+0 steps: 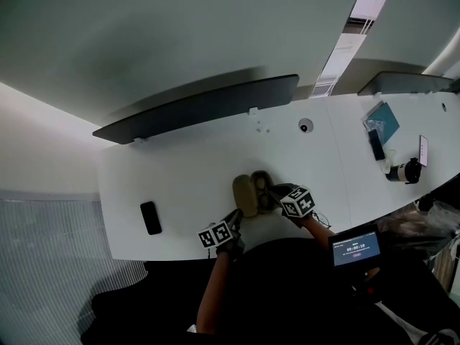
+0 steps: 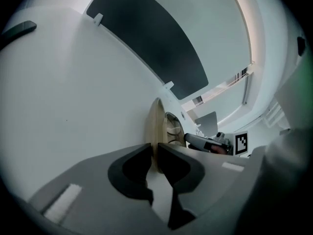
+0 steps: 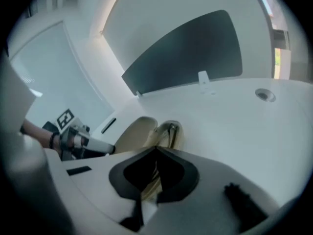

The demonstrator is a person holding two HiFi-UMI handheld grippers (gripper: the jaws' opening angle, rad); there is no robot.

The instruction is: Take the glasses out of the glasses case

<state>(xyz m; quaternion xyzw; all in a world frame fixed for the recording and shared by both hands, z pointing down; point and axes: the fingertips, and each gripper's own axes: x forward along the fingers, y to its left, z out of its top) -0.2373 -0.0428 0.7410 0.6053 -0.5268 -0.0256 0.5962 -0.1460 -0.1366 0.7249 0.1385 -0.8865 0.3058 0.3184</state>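
The glasses case (image 1: 253, 192) is seen lying open on the white worktop (image 1: 180, 171), close to its near edge. Its tan lid (image 1: 244, 195) is folded out at 9 o'clock of the base (image 1: 267, 201). The glasses (image 1: 264, 189) are seen lying inside the base. The left tongs (image 1: 236, 218) are brought in from 7 o'clock, and their jaws are nearly together, pinched on the lid's thin edge (image 2: 154, 126). The right tongs (image 1: 277, 192) are brought in from 4 o'clock with the jaws fully closed. A thin pale-gold edge, seemingly the rim of the base, is clamped between them (image 3: 152, 177). A dark phone (image 1: 150, 218) is seen flat at 8 o'clock, well apart from the case.
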